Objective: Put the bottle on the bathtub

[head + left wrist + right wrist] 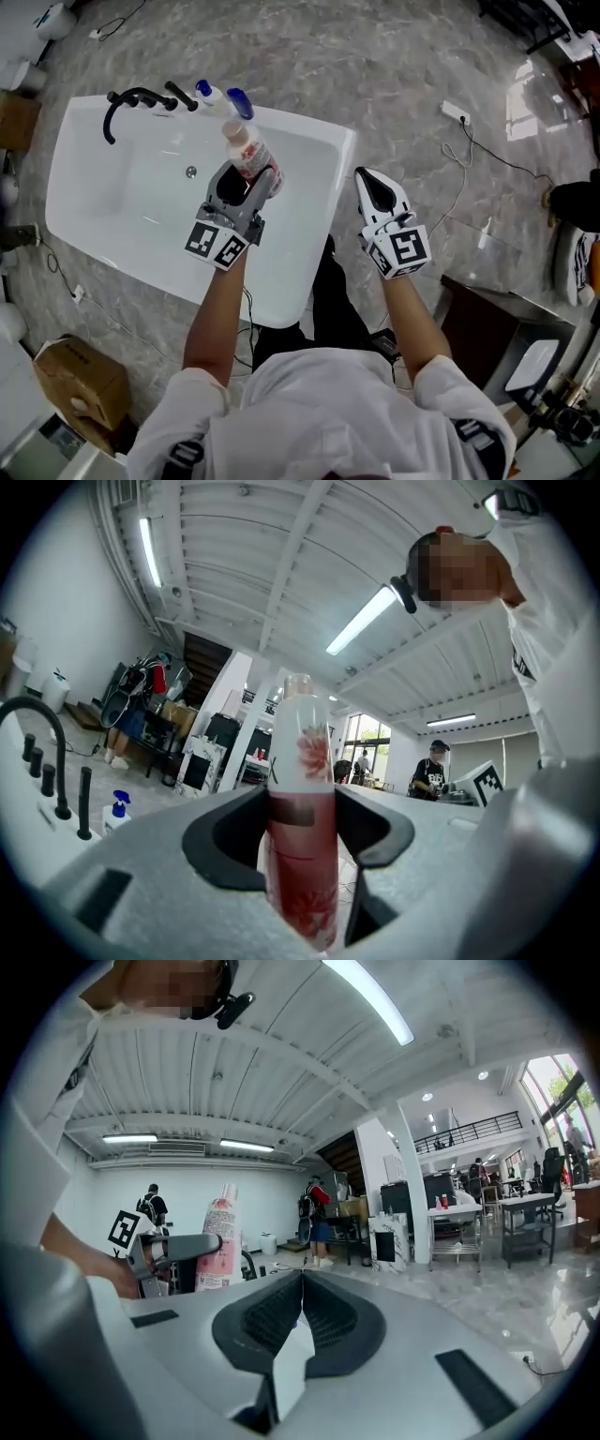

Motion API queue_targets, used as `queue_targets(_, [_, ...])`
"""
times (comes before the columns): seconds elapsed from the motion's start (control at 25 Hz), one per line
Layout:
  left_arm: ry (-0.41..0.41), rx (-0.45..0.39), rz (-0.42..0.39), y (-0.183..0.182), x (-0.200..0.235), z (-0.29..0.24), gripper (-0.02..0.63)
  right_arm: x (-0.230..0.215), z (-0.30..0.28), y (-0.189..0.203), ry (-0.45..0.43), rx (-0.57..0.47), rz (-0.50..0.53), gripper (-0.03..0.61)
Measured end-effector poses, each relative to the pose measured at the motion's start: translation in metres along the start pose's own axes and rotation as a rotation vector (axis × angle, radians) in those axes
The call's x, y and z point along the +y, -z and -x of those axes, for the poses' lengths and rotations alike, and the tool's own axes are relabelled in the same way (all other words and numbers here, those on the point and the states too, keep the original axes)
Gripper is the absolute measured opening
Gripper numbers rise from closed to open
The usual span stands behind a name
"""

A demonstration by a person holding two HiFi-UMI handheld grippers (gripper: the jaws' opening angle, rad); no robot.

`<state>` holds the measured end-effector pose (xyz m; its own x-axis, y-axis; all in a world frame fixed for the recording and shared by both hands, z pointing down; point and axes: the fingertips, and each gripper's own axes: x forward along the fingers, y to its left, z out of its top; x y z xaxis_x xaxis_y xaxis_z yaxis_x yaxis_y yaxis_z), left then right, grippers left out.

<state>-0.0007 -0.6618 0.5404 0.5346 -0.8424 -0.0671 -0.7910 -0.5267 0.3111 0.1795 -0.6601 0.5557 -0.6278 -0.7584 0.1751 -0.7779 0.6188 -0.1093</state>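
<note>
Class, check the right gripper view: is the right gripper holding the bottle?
No, the right gripper is shut and empty; the left gripper holds the bottle.

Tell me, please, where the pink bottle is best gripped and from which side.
Take the pink bottle around its straight mid-body, jaws closing from the sides, as the left gripper holds it: tall, slim and round, it offers parallel walls there.

White shirt [328, 398]; left gripper [253, 183] and right gripper [372, 186] carry black-and-white marker cubes [217, 246]
</note>
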Motion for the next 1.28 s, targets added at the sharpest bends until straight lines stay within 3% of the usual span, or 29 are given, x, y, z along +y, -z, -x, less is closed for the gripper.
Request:
queue_targets(0.28, [-0.034,0.002,-0.077,0.064,0.050,-0.068,0.225,-0.051,-0.083,0.043,-0.021,-0.023,-0.026,0.014])
queue_targets(0.68, [-0.089,0.019,-0.141,0.157,0.118,-0.126,0.225,-0.120,-0.169,0.123,0.049,-0.011,-0.078,0.014])
queue_targets(0.96, [-0.078,0.043,-0.171,0.209,0.151,-0.155,0.225,-0.140,-0.206,0.164,0.052,0.000,-0.074,0.014])
queue_targets(1.28, [-0.098,-0.002,-0.191,0.245,0.175,-0.184,0.225,-0.140,-0.235,0.189,-0.006,0.011,-0.043,0.014])
